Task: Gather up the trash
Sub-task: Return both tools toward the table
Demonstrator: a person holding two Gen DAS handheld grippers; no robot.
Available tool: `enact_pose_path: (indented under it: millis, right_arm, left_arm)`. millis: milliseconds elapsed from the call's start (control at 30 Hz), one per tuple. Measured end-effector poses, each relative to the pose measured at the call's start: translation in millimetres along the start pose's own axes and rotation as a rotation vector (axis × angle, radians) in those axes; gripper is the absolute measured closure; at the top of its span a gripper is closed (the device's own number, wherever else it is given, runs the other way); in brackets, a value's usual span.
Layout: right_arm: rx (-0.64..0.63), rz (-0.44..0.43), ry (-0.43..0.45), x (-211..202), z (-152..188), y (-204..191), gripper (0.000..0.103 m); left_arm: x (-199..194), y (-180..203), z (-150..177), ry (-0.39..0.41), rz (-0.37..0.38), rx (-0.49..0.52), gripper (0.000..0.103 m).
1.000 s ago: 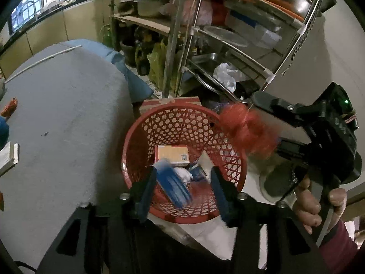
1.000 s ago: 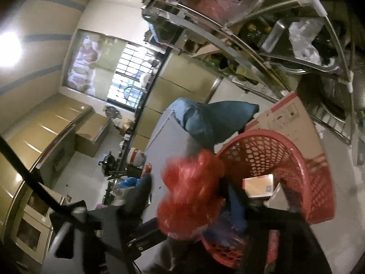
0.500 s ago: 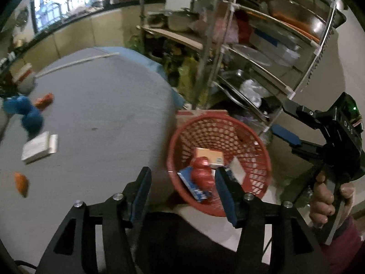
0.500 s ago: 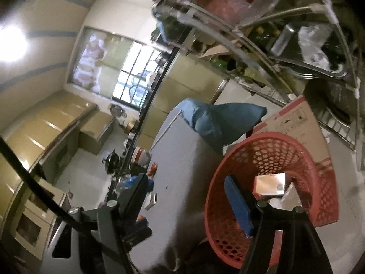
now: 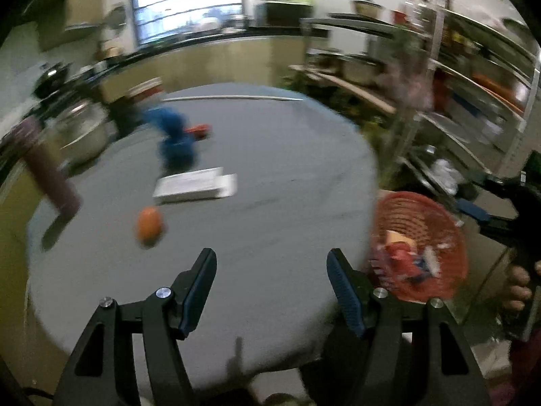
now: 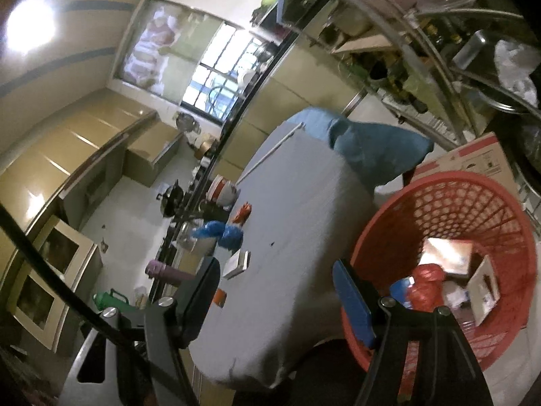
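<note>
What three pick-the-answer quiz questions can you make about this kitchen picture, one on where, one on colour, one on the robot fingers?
1. Where is the red crumpled bag?
A. on the table
B. in the basket
C. on the shelf

2. What colour is the basket?
A. red
B. green
C. white

3. How is the left gripper?
A. shut on a box
B. shut on a bag
C. open, holding nothing

Answers:
1 B: the bag lies among boxes inside the basket.
2 A: its mesh wall is red in both views.
3 C: its blue fingers have just been opening and stand apart, with only the grey table between them.
</note>
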State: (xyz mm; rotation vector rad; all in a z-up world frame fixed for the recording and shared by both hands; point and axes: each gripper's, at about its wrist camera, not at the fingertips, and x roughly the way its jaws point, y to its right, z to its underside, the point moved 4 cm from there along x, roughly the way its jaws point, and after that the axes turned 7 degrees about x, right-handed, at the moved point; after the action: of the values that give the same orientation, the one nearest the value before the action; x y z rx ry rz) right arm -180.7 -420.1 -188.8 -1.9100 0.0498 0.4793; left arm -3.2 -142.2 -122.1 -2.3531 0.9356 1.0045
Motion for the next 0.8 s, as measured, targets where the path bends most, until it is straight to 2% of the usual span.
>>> enact_pose_path:
  millis: [167,367,600,800]
  right_arm:
    - [-0.034,-0.007,-0.057,23,12,-19,0.030]
    - [-0.092,-0.028,-0.113,50,22,-53,0.030]
    - [-0.164,-0.062,-0.172,80,38,-92,0.030]
    - [-0.187,-0.058,-0.212,96,53,-102,0.030]
  left_arm:
    - [-8,-51,25,-0.012,-0.101,-0.085,0.034]
    - [-18,-95,40,-0.004,-0.152,-0.179,0.034]
    - [-23,-116,44,0.014,-0.164,-0.228,0.033]
    - [-21,-126,53,0.003,-0.153,-0.247,0.033]
